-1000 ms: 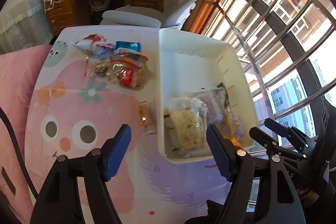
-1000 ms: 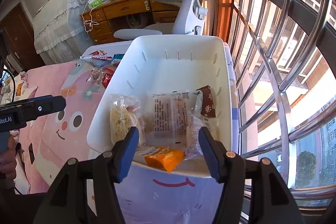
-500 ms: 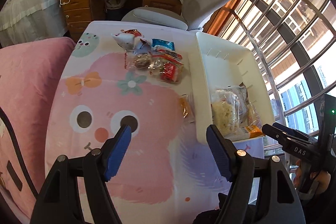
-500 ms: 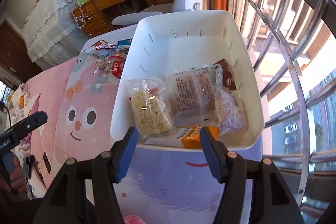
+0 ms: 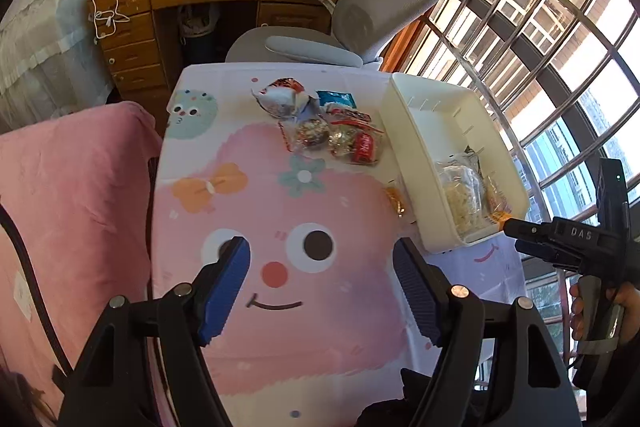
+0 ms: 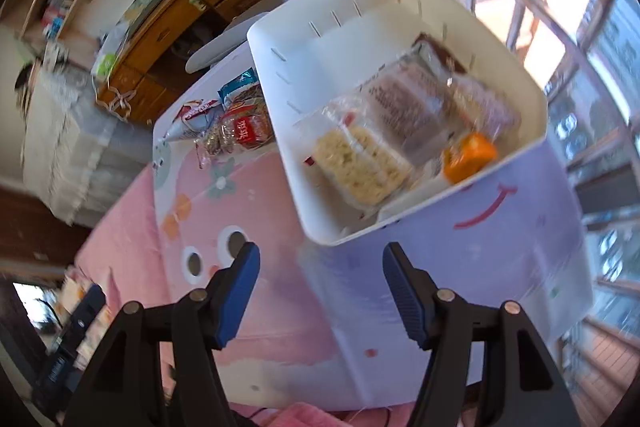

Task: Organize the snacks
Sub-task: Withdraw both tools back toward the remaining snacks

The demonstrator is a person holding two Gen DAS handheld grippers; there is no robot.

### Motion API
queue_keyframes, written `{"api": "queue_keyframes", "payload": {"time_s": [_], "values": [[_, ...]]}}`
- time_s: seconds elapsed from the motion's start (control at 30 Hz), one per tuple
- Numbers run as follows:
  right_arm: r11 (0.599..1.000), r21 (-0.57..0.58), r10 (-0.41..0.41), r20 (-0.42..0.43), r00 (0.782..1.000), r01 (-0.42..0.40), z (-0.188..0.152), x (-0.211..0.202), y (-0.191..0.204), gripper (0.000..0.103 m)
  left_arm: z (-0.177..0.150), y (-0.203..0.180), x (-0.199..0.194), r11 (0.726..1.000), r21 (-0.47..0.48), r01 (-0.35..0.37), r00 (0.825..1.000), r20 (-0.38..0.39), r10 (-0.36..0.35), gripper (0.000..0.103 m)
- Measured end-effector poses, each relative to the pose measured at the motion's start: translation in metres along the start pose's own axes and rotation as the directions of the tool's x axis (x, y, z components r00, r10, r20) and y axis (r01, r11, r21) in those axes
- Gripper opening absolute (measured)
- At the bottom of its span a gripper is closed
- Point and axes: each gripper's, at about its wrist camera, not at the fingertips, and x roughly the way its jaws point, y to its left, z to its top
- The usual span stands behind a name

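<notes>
The left gripper (image 5: 322, 291) hangs released, ribbed blue pads over a smooth cartoon-print tablecloth (image 5: 248, 195). Crinkly snack packets (image 5: 332, 131) lie heaped beside a rigid white slotted bin (image 6: 280, 67) holding clear-wrapped snacks; labels blur. The right gripper (image 6: 320, 293) is opening, empty

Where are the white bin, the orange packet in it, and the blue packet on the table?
white bin (image 6: 404, 7), right wrist view, far wall.
orange packet (image 6: 470, 157), right wrist view, middle.
blue packet (image 5: 337, 98), left wrist view, middle.
</notes>
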Motion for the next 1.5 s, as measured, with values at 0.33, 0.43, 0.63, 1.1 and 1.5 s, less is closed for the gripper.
{"api": "queue_keyframes", "payload": {"time_s": [0.33, 0.43, 0.63, 1.1, 1.5], "values": [[0.921, 0.387, 0.050, -0.016, 0.999, -0.040, -0.033, 0.022, 0.003, 0.065, 0.024, 0.053, -0.006, 0.999, 0.040, 0.000, 1.000, -0.027, 0.001, 0.075], [0.878, 0.476, 0.057, -0.013, 0.998, -0.043, -0.041, 0.028, 0.006, 0.065, 0.035, 0.062, -0.003, 0.999, 0.034, -0.001, 0.999, -0.035, 0.002, 0.076], [0.828, 0.559, 0.046, 0.011, 0.999, -0.044, -0.042, 0.041, 0.019, 0.065, 0.060, 0.074, 0.005, 1.000, 0.008, 0.008, 0.999, -0.043, -0.007, 0.077], [0.741, 0.671, -0.093, 0.080, 0.992, 0.016, -0.024, 0.080, 0.041, 0.067, 0.144, 0.079, 0.049, 1.000, 0.004, -0.008, 0.999, -0.053, 0.008, 0.078], [0.732, 0.671, -0.273, 0.128, 0.954, 0.120, -0.007, 0.118, 0.060, 0.067, 0.213, 0.069, 0.127, 1.000, 0.012, 0.003, 0.996, -0.093, -0.002, 0.078]]}}
